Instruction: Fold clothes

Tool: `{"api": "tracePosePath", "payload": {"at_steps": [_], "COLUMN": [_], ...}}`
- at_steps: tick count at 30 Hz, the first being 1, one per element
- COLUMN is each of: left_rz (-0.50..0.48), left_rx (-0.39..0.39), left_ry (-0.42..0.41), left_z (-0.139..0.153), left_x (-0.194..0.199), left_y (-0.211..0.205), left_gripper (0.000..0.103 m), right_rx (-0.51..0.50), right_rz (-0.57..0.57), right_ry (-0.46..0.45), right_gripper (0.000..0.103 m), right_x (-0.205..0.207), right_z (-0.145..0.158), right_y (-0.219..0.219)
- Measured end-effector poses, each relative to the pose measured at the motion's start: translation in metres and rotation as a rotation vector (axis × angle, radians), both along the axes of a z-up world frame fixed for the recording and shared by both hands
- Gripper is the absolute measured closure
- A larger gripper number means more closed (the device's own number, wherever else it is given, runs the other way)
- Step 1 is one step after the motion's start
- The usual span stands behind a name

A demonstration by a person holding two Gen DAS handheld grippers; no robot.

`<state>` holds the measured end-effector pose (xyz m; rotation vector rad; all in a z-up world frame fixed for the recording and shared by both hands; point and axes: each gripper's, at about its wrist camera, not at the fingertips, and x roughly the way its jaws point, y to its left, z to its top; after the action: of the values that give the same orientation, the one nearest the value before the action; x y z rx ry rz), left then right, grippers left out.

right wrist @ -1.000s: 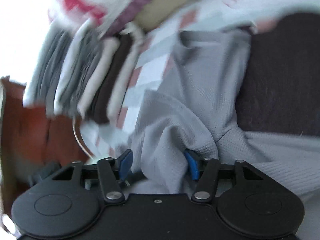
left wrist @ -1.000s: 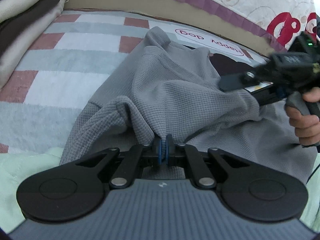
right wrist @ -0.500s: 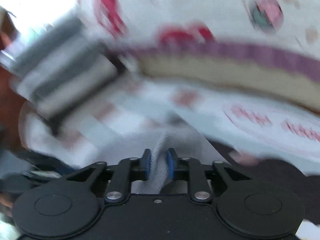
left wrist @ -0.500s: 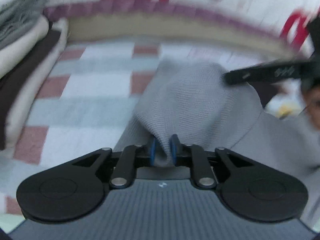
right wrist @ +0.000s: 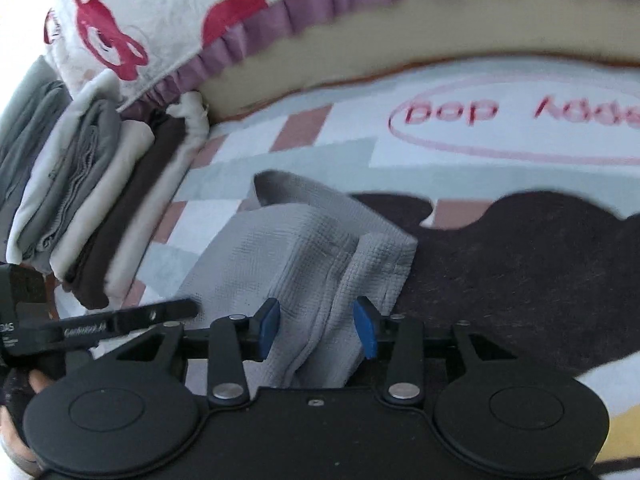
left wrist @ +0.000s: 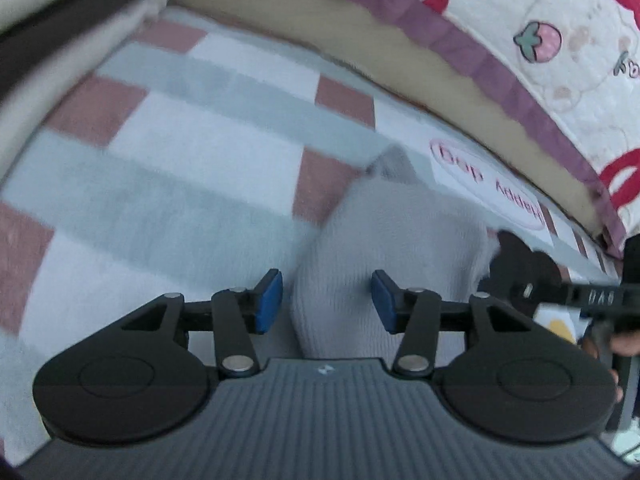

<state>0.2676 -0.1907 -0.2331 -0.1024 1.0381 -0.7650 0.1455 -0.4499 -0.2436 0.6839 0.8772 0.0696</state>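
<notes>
Both tongs, L [left wrist: 326,300] & R [right wrist: 316,326], opening around grey garment [right wrist: 304,248] on checked blanket [left wrist: 180,152].

the grey garment [right wrist: 304,248] was a waffle-knit cloth, matt and finely gridded. the rug [left wrist: 192,152] under it looked soft, short-piled and matt. the left gripper [left wrist: 326,300] and right gripper [right wrist: 316,326] were matt black plastic with blue rubbery pads [right wrist: 365,332] and small shiny metal pivots. the stacked clothes [right wrist: 92,200] at the rug's edge were smooth matt cloth. the quilt [left wrist: 560,52] was stitched, puffy cotton.
</notes>
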Motion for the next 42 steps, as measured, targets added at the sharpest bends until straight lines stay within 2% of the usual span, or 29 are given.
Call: {"api": "tracePosePath", "payload": {"at_steps": [4, 6, 7, 8, 9, 10, 13, 14, 15, 16, 18, 20, 21, 24, 26, 27, 29, 30, 31, 32, 35, 36, 39, 41, 42], "left_rz": [-0.033, -0.049, -0.054, -0.062, -0.075, -0.082, -0.087, -0.092, -0.098, -0.105, -0.119, -0.116, -0.111, -0.104, -0.102, -0.105, -0.105, -0.101, -0.099, -0.096, -0.14, -0.152, -0.183, -0.193, -0.204], "left_rx": [0.003, 0.014, 0.019, 0.019, 0.012, 0.001, -0.028, -0.032, -0.037, -0.039, -0.038, -0.039, -0.034, -0.057, -0.06, -0.047, -0.019, -0.009, -0.007, -0.012, -0.023, -0.015, 0.019, 0.03, 0.024], "left_ry": [-0.021, -0.048, -0.067, -0.086, -0.103, -0.118, -0.169, -0.19, -0.21, -0.228, -0.264, -0.299, -0.297, -0.251, -0.234, -0.222, -0.187, -0.167, -0.15, -0.143, -0.155, -0.169, -0.207, -0.219, -0.232], "left_z": [0.0, 0.0, 0.001, 0.002, 0.003, 0.005, 0.013, 0.016, 0.019, 0.021, 0.024, 0.028, 0.029, 0.029, 0.027, 0.024, 0.017, 0.013, 0.01, 0.009, 0.012, 0.012, 0.012, 0.01, 0.01], "left_x": [0.003, 0.004, 0.003, 0.003, 0.002, 0.002, -0.003, -0.004, -0.006, -0.007, -0.007, -0.005, -0.003, 0.002, 0.001, 0.001, 0.001, 0.001, 0.0, -0.002, -0.015, -0.021, -0.036, -0.041, -0.046], "left_y": [-0.014, -0.02, -0.022, -0.024, -0.025, -0.025, -0.024, -0.024, -0.024, -0.025, -0.027, -0.03, -0.031, -0.029, -0.027, -0.027, -0.027, -0.026, -0.025, -0.022, -0.017, -0.017, -0.02, -0.023, -0.023], "left_gripper": [0.057, 0.061, 0.065, 0.08, 0.093, 0.096, 0.097, 0.097, 0.097, 0.098, 0.098, 0.098, 0.098, 0.098, 0.098, 0.098, 0.098, 0.098, 0.098, 0.099, 0.102, 0.102, 0.101, 0.101, 0.101], "right_rx": [0.065, 0.05, -0.014, -0.098, -0.165, -0.178, -0.209, -0.215, -0.217, -0.216, -0.207, -0.212, -0.25, -0.321, -0.368, -0.421, -0.521, -0.521, -0.513, -0.485, -0.433, -0.452, -0.495, -0.409, -0.335], "right_rz": [0.089, 0.079, 0.048, 0.01, -0.023, -0.044, -0.083, -0.084, -0.078, -0.08, -0.129, -0.138, -0.111, -0.043, -0.009, 0.017, 0.088, 0.12, 0.145, 0.141, 0.006, -0.041, -0.172, -0.166, -0.146], "right_ry": [-0.011, -0.02, -0.028, -0.037, -0.048, -0.063, -0.104, -0.12, -0.15, -0.181, -0.184, -0.132, -0.099, -0.033, -0.033, -0.042, -0.056, -0.078, -0.102, -0.135, -0.227, -0.202, -0.134, -0.14, -0.161], "right_gripper": [0.036, 0.038, 0.053, 0.066, 0.088, 0.093, 0.095, 0.094, 0.089, 0.087, 0.063, 0.063, 0.063, 0.063, 0.059, 0.054, 0.052, 0.069, 0.095, 0.096, 0.097, 0.103, 0.099, 0.093, 0.091], "right_x": [0.025, 0.031, 0.03, 0.028, 0.025, 0.02, 0.005, 0.0, -0.005, -0.011, -0.017, -0.014, -0.012, -0.006, -0.006, -0.005, 0.0, 0.001, 0.001, -0.001, -0.021, -0.024, -0.034, -0.042, -0.045], "right_z": [-0.002, 0.001, 0.003, 0.005, 0.006, 0.005, 0.008, 0.011, 0.015, 0.02, 0.023, 0.019, 0.017, 0.011, 0.008, 0.007, 0.008, 0.01, 0.012, 0.016, 0.034, 0.033, 0.027, 0.028, 0.03], "right_y": [-0.004, -0.009, -0.011, -0.011, -0.012, -0.014, -0.014, -0.012, -0.01, -0.01, -0.015, -0.018, -0.015, -0.004, 0.007, 0.016, 0.031, 0.032, 0.033, 0.029, 0.008, 0.0, -0.023, -0.032, -0.032]}}
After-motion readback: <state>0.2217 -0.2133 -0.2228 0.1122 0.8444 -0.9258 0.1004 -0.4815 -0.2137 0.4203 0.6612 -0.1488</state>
